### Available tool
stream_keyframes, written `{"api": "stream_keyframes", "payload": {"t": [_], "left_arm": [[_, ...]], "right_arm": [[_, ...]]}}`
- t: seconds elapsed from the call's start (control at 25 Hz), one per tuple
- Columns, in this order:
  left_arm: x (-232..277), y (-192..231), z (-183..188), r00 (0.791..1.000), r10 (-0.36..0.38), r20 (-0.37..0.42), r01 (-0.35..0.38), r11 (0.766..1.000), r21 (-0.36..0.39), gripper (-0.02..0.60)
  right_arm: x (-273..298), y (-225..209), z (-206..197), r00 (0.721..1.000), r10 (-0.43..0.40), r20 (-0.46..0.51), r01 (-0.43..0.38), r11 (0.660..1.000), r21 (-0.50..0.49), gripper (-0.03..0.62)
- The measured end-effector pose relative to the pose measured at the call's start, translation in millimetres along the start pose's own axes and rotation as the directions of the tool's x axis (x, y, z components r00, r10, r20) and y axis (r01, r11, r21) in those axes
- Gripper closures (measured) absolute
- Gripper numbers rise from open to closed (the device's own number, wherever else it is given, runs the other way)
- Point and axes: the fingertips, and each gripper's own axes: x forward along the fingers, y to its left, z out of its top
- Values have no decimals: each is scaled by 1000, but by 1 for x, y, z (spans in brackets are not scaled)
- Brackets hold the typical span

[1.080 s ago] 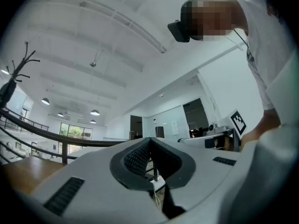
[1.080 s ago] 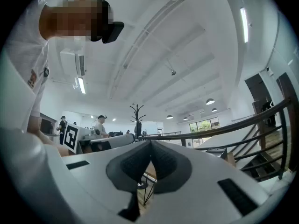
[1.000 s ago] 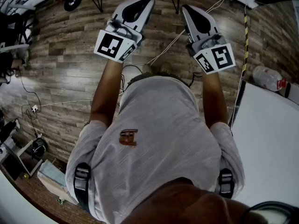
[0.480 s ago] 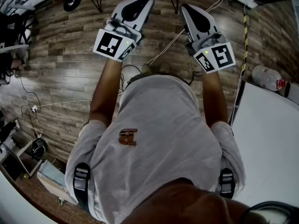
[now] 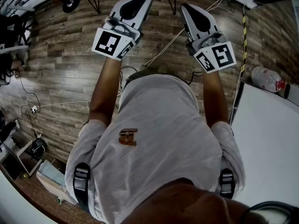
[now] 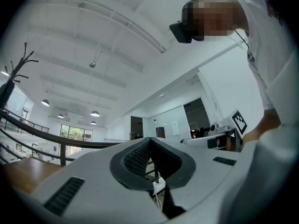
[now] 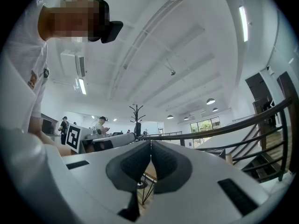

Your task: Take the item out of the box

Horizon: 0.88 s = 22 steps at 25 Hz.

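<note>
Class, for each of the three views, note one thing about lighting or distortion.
Head view: dim, with the brown wood-plank floor bowed by the wide lens. Left gripper view: bright, washed-out white ceiling, black rim round the picture. Right gripper view: glare at the long ceiling light strip, and the dark stair railing curves.

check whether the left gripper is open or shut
Shut. In its own view the left gripper has its ribbed pads touching at the tips, with nothing between them.

floor (image 5: 60, 69): wood planks, matt | shirt (image 5: 159, 139): cloth | left hand-held gripper (image 6: 150, 140): matt plast. w/ ribbed pads (image 6: 138, 157)
</note>
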Motion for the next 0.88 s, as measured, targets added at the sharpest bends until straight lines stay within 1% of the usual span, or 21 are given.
{"api": "stream_keyframes", "payload": {"t": [0.52, 0.88], "left_arm": [[46, 7, -12, 999, 42, 0, -42, 999, 17, 561], [85, 46, -29, 999, 36, 7, -36, 999, 15, 561]], "right_arm": [[0, -54, 3, 999, 33, -1, -33, 999, -26, 562], [37, -92, -6, 999, 36, -19, -36, 999, -38, 562]]}}
